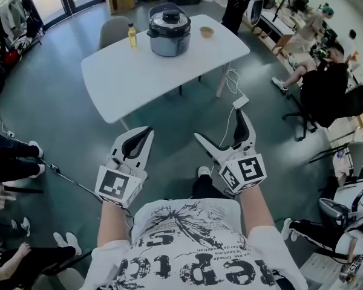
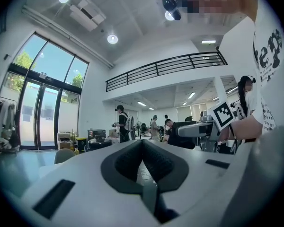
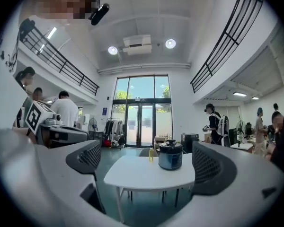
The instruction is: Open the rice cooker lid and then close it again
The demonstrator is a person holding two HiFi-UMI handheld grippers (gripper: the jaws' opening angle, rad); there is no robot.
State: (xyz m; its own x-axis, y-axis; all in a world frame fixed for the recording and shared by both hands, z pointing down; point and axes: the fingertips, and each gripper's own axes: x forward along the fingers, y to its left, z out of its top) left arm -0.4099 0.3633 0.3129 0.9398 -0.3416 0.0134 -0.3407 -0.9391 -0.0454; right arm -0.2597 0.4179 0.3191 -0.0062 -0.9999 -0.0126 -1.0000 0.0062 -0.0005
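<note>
A dark grey rice cooker [image 1: 169, 31] with its black lid down stands at the far side of a white table [image 1: 127, 71], well ahead of both grippers. In the right gripper view the rice cooker [image 3: 171, 157] sits on the table [image 3: 137, 174], far beyond the jaws. My left gripper [image 1: 146, 132] is shut with nothing in it; its pads [image 2: 132, 157] meet at the tip. My right gripper [image 1: 222, 128] is open and empty, its fingers [image 3: 92, 156] spread wide. Both are held level above the floor, short of the table's near edge.
A yellow bottle [image 1: 132, 36] stands left of the cooker and a small bowl [image 1: 207, 32] right of it. A grey chair [image 1: 115, 29] is behind the table. A white cable and plug block [image 1: 240, 101] lie on the floor by the table's right legs. People sit at the right [image 1: 327, 83].
</note>
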